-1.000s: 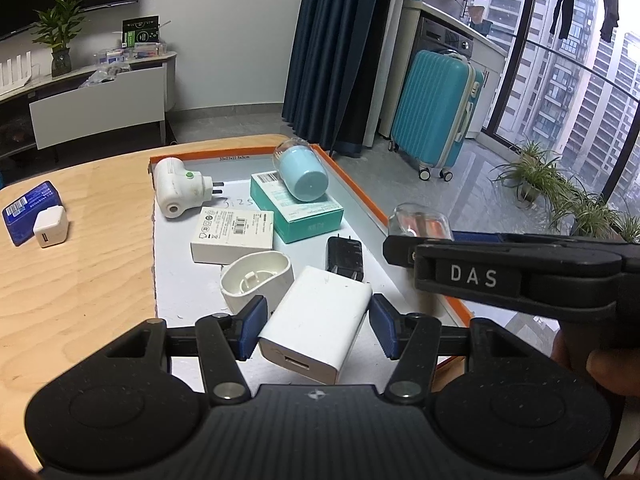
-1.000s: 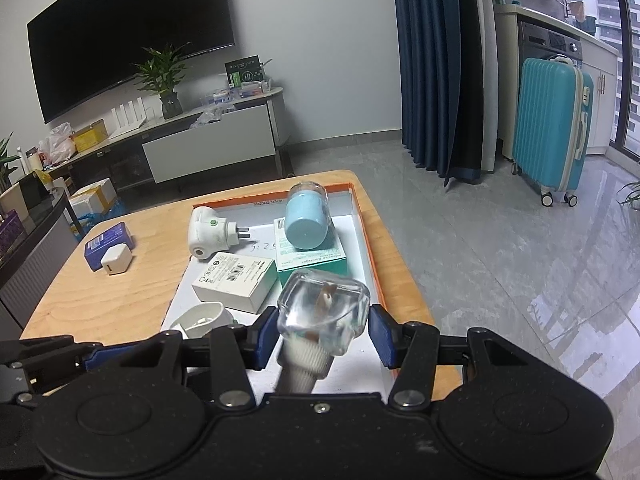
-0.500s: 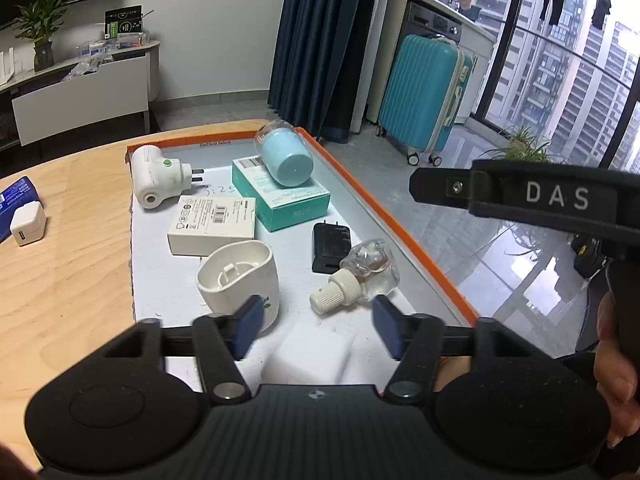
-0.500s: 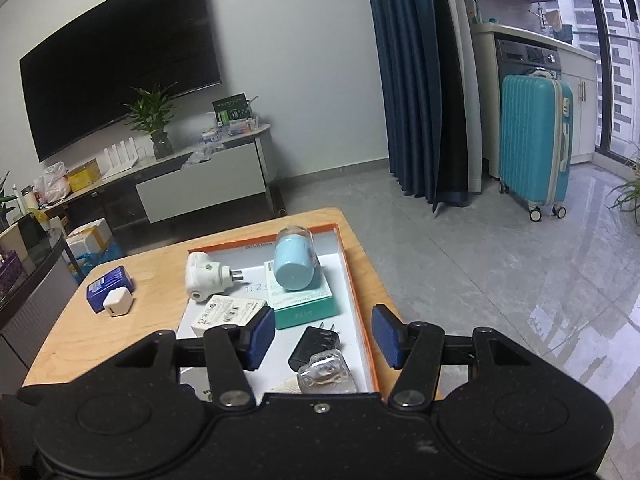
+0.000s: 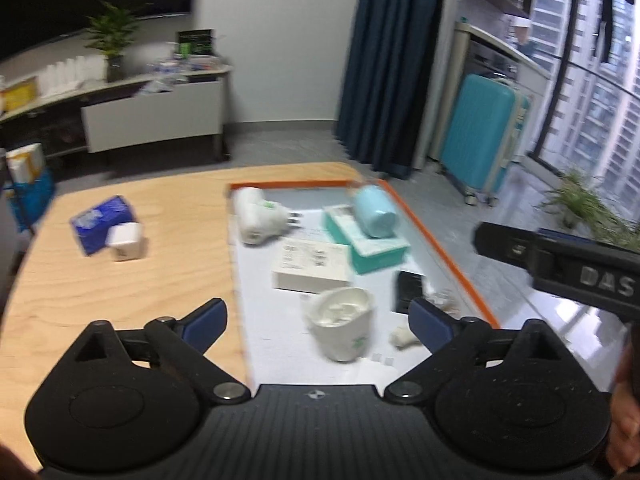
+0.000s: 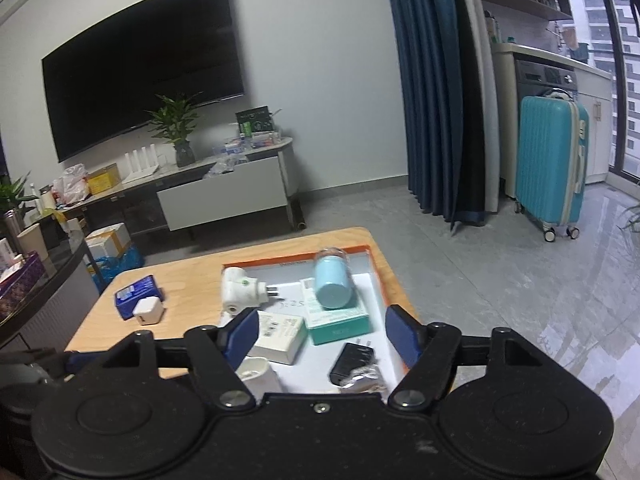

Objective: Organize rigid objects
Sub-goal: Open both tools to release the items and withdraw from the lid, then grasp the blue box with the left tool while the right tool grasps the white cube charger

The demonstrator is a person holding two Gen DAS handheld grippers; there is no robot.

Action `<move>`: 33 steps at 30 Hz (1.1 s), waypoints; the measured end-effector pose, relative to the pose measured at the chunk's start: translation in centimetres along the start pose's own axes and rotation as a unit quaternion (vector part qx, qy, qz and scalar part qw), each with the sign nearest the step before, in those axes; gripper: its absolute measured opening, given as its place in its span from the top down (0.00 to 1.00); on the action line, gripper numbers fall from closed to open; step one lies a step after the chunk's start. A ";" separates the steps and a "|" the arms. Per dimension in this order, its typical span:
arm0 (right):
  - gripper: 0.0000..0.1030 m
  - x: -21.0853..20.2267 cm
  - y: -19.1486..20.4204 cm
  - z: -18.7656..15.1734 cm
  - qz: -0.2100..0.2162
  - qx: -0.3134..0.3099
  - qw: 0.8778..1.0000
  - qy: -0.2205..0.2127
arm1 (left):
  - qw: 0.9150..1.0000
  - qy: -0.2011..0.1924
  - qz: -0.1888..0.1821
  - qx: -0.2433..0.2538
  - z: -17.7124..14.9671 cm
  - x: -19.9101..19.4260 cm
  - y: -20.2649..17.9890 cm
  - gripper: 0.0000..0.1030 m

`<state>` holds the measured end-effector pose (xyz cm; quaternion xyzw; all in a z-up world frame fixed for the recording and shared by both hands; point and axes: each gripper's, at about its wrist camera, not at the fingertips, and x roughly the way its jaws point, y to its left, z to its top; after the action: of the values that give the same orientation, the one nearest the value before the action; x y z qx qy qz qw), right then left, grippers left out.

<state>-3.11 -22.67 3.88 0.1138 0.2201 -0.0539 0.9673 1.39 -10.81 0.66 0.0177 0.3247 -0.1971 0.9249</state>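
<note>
While both grippers hung over the near end of the orange-rimmed tray (image 6: 379, 276), their jaws were swinging apart and neither had hold of anything. The left gripper (image 5: 318, 318) stood spread wide, with only the white cup-shaped housing (image 5: 343, 326) lying loose on the tray below its gap. The right gripper (image 6: 322, 330) was opening too, nothing between its blue pads (image 6: 402, 334). On the tray sat the white plug-in unit (image 6: 240, 292) at the far left, the pale blue jar (image 6: 331, 282) lying on the teal box (image 6: 340, 322), the white box (image 6: 280, 334) beside it, the black adapter (image 6: 352, 358) nearer, and a clear little bottle (image 6: 362, 380) just by it. Off the tray, on the wooden table (image 5: 120, 288), a small white charger cube (image 5: 126, 240) rested against a blue packet (image 5: 100, 222)
</note>
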 end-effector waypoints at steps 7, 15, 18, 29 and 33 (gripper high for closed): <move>0.14 0.0 3.3 0.2 0.028 -0.032 0.999 0.006 | 0.999 -0.006 0.044 -0.031 0.5 -1.3 3.6 0.01; 0.13 1.1 6.8 -0.1 0.059 -0.056 0.996 0.023 | 0.995 -0.014 0.071 -0.063 0.4 -2.4 7.0 0.01; 0.13 1.8 8.1 -0.3 0.072 -0.066 0.995 0.029 | 0.994 -0.015 0.077 -0.074 0.2 -2.5 8.2 0.01; 0.13 5.4 12.6 -0.7 0.106 -0.094 0.988 0.055 | 0.988 -0.008 0.105 -0.110 -0.3 -1.9 12.9 0.01; 0.13 7.0 14.4 -1.1 0.113 -0.110 0.985 0.065 | 0.986 -0.001 0.115 -0.118 -0.4 -1.3 14.7 0.01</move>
<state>4.96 -8.87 2.72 0.0336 0.2726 0.0876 0.9575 5.75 3.23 -0.22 -0.0548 0.3404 -0.0495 0.9374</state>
